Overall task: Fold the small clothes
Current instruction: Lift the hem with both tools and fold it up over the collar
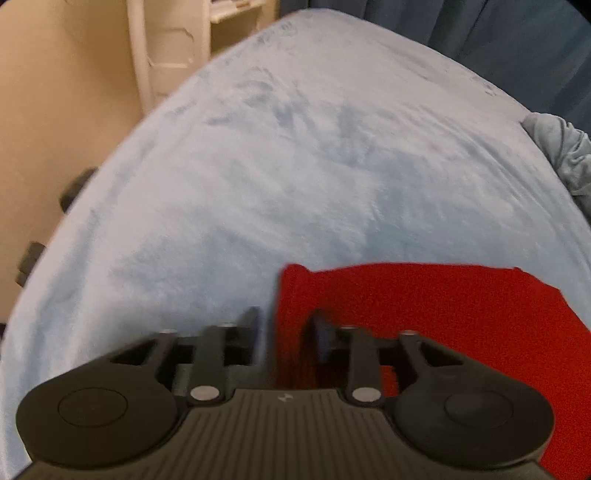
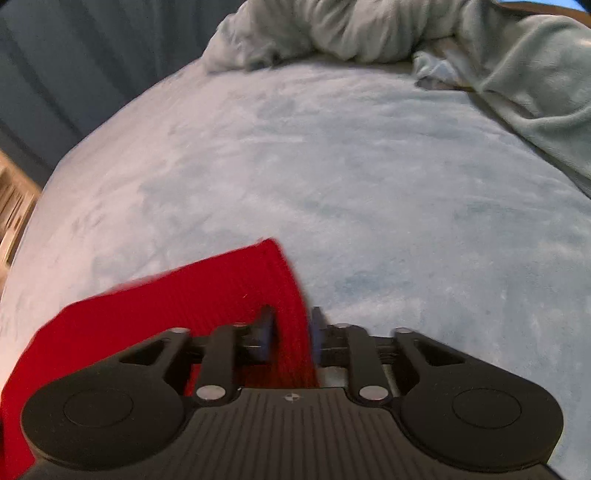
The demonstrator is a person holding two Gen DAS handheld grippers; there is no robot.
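A red knitted garment (image 1: 424, 314) lies flat on the pale blue plush bed cover (image 1: 295, 166). My left gripper (image 1: 286, 321) straddles its left edge: the red fabric runs up between the two fingers, and the jaws stand apart with a gap beside the cloth, so it is open. In the right wrist view the same red garment (image 2: 184, 302) stretches off to the left. My right gripper (image 2: 291, 321) straddles its right edge; the blue pads (image 2: 316, 328) sit on either side of the fabric without pressing it. The garment's near part is hidden under both grippers.
A rumpled grey-green blanket (image 2: 369, 29) is heaped along the far and right side of the bed cover (image 2: 369, 184), and shows as a grey-green heap (image 1: 565, 147) in the left view. Dark blue curtains (image 1: 480, 29) hang behind. Cream furniture (image 1: 166, 37) stands off the left edge.
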